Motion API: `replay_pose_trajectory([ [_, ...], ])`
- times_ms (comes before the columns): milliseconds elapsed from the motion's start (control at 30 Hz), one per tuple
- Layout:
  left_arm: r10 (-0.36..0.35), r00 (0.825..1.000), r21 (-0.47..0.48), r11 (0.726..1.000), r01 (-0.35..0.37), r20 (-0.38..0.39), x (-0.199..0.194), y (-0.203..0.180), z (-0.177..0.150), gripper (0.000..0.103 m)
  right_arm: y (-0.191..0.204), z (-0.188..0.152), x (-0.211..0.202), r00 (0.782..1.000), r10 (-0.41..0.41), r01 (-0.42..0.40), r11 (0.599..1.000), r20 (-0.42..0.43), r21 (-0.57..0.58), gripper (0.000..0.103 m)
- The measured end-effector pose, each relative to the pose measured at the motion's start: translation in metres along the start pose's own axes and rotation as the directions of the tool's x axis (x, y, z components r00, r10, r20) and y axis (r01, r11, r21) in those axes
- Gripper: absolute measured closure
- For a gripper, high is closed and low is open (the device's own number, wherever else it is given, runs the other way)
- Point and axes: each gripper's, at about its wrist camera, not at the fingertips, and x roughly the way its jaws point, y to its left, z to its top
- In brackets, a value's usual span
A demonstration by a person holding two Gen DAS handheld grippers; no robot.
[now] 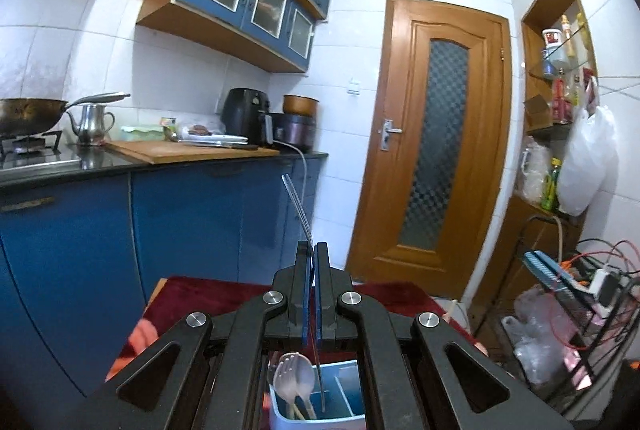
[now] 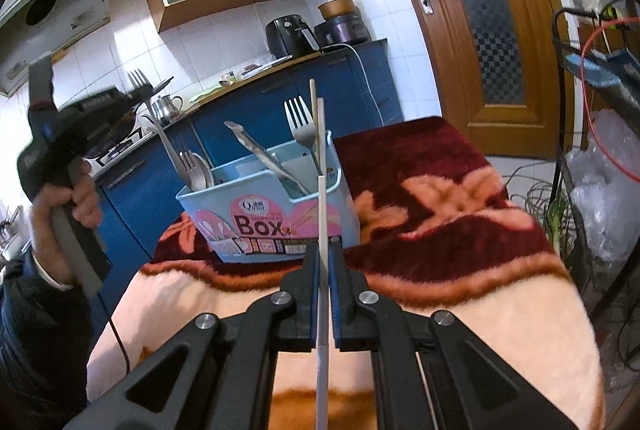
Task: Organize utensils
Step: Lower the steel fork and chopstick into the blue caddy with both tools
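A light blue utensil box (image 2: 280, 214) with a pink label stands on the blanket-covered table (image 2: 440, 190). It holds a fork (image 2: 300, 126), a flat metal utensil (image 2: 260, 154) and a spoon with a small fork (image 2: 196, 166). My right gripper (image 2: 323, 246) is shut on a pale chopstick (image 2: 321, 190) that points up in front of the box. My left gripper (image 1: 313, 250), held by a hand (image 2: 80, 198) at the left, is shut on a long metal fork (image 1: 298, 206), tines up. The fork's lower end reaches down into the box (image 1: 344, 390).
A blue kitchen counter (image 1: 200, 166) with a cutting board, kettle and appliances runs behind the table. A wooden door (image 1: 432, 150) stands to the right. A wire rack (image 1: 580, 290) with cables and plastic bags sits close to the table's right side.
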Motion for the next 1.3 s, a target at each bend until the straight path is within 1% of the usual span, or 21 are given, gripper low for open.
replay_pose_trajectory([
  [167, 0.029, 1.0, 0.013, 1.0, -0.028, -0.012, 0.013, 0.001, -0.022, 0.102, 0.008, 0.018, 0.006, 1.0, -0.012, 0.013, 0.999, 0.027, -0.049, 0.096],
  [233, 0.026, 0.999, 0.012, 1.0, -0.025, -0.02, 0.017, 0.001, -0.029, 0.102, 0.012, 0.026, 0.009, 0.999, -0.025, 0.027, 0.997, 0.038, -0.071, 0.096],
  [367, -0.005, 0.999, -0.007, 1.0, 0.005, -0.053, 0.02, 0.004, -0.044, 0.102, 0.015, 0.043, 0.018, 0.997, -0.036, 0.041, 0.995, 0.062, -0.092, 0.096],
  [533, 0.001, 0.998, 0.007, 1.0, 0.0, -0.057, 0.021, 0.0, -0.056, 0.102, 0.022, 0.066, 0.024, 0.993, -0.048, 0.06, 0.992, 0.107, -0.115, 0.096],
  [633, 0.014, 0.999, 0.008, 1.0, -0.014, -0.047, 0.022, 0.001, -0.06, 0.102, 0.029, 0.08, 0.024, 0.989, -0.049, 0.068, 0.989, 0.141, -0.135, 0.096],
  [767, 0.011, 0.997, -0.016, 1.0, -0.012, -0.071, 0.028, 0.006, -0.066, 0.102, 0.039, 0.093, 0.025, 0.983, -0.05, 0.08, 0.984, 0.178, -0.16, 0.096],
  [833, 0.01, 0.996, -0.023, 1.0, -0.012, -0.087, 0.031, 0.008, -0.069, 0.102, 0.043, 0.097, 0.028, 0.982, -0.044, 0.075, 0.983, 0.184, -0.166, 0.096],
  [1033, -0.002, 0.997, -0.025, 1.0, 0.0, -0.08, 0.031, 0.007, -0.07, 0.102, 0.054, 0.103, 0.041, 0.978, -0.051, 0.093, 0.975, 0.204, -0.201, 0.096],
  [1300, -0.006, 0.997, -0.032, 0.999, 0.004, -0.079, 0.03, 0.01, -0.072, 0.102, 0.056, 0.112, 0.047, 0.974, -0.064, 0.111, 0.97, 0.215, -0.215, 0.096],
])
